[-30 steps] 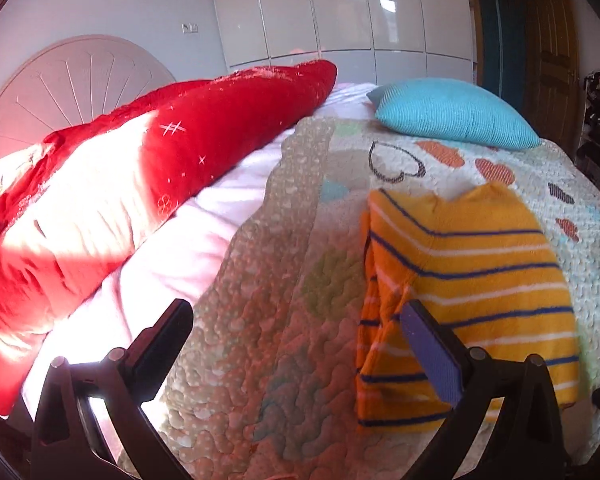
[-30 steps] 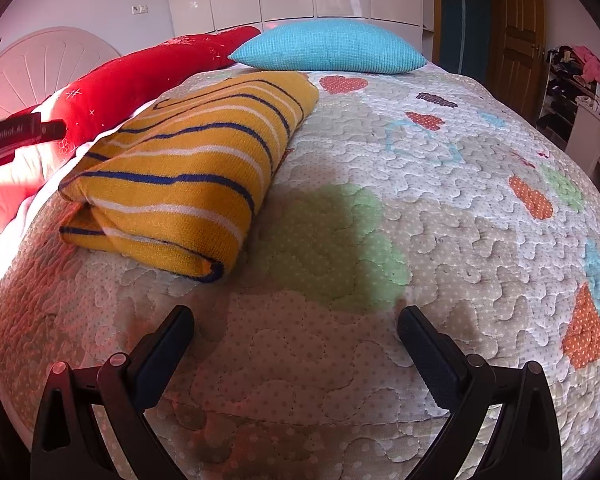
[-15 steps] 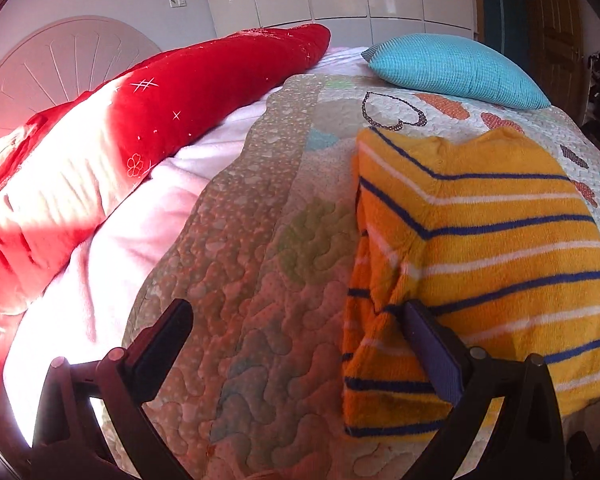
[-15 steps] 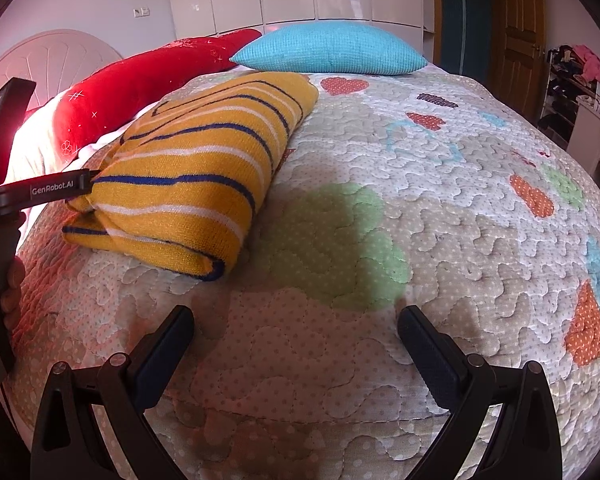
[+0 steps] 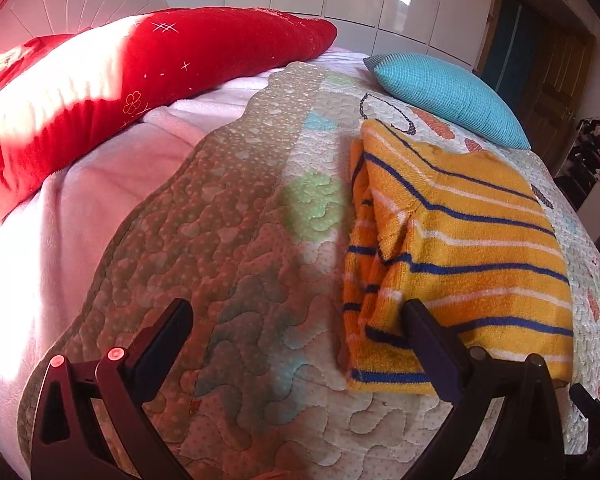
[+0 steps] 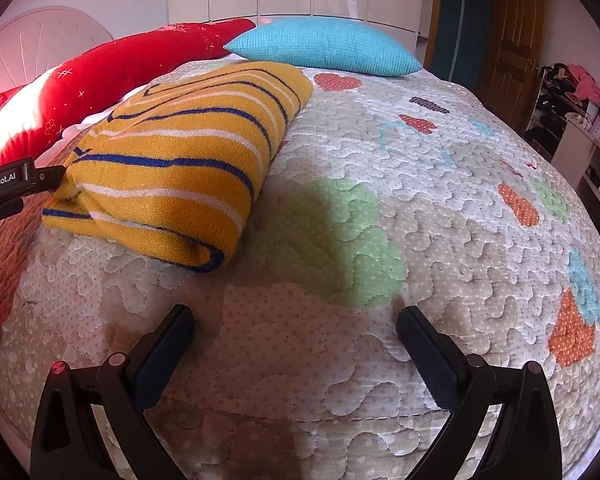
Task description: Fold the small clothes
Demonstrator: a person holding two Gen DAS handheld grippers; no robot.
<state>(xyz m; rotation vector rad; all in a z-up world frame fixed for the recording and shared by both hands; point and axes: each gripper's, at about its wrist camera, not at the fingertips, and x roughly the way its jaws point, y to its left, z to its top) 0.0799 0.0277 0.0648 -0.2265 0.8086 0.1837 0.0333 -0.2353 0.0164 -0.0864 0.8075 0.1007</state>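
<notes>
The sweater [image 6: 180, 160] looks already folded into a thick bundle, so I judge little is left beyond tidying its loose left edge. It lies on the quilt [image 6: 420, 240], yellow with blue and white stripes, layers stacked unevenly. My left hand-held gripper [image 5: 296, 328] is spread wide, one finger at that edge; my right hand-held gripper [image 6: 296, 332] hangs wide and empty, apart from it.

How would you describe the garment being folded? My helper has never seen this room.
On the bed's quilted patchwork cover, in front of the turquoise pillow and beside the long red cushion, lies a folded knit sweater. It alone is orange-yellow with navy and white stripes.
</notes>
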